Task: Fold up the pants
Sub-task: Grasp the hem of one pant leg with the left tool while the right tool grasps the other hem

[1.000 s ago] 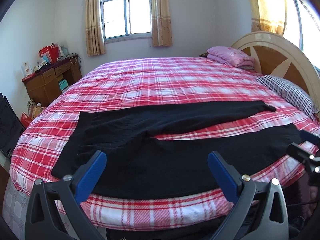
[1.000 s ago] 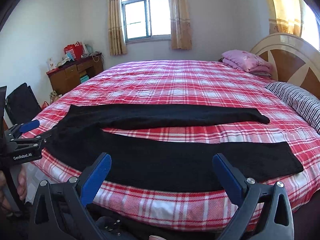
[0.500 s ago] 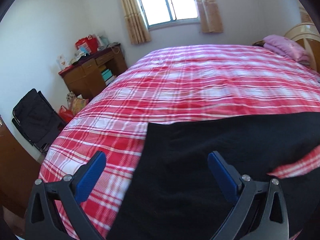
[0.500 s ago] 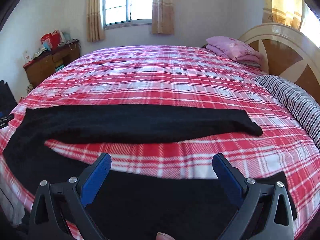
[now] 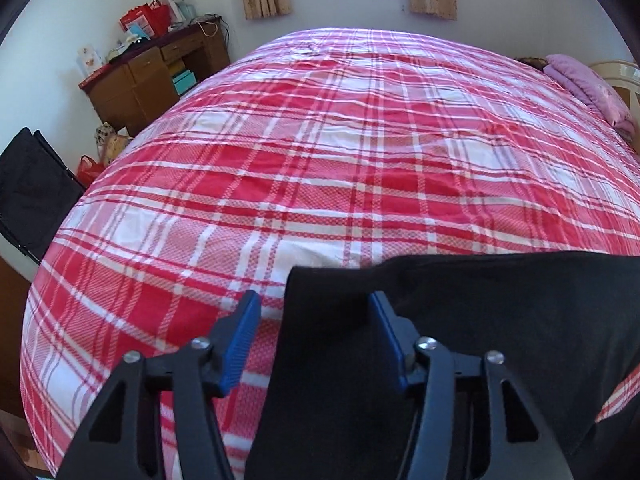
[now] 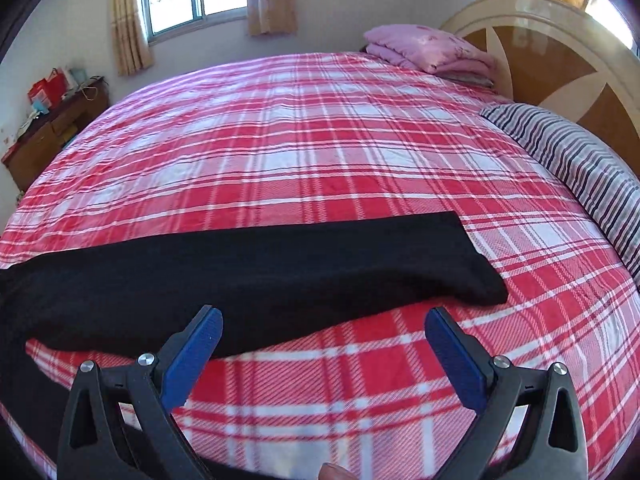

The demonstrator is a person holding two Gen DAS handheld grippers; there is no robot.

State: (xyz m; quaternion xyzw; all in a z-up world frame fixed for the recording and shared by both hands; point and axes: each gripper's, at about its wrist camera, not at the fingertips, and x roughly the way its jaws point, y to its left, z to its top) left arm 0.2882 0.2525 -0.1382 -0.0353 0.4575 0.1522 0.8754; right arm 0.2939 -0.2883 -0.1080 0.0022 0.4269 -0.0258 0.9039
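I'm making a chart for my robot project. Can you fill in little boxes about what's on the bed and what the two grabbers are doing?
bed cover: red plaid sheet
clothing: black pants, laid flat
left gripper: partly open, around the pants' corner
right gripper: open, holding nothing, above the sheet beside one leg
pillows: striped pillow, pink folded blanket

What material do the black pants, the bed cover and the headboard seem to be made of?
Black pants: soft matte fabric, perhaps knit; it lies limp with no shine.
Bed cover: woven cloth, probably cotton; the red and white plaid shows a fine weave and small wrinkles.
Headboard: glossy lacquered wood or veneer; it reflects the window light.
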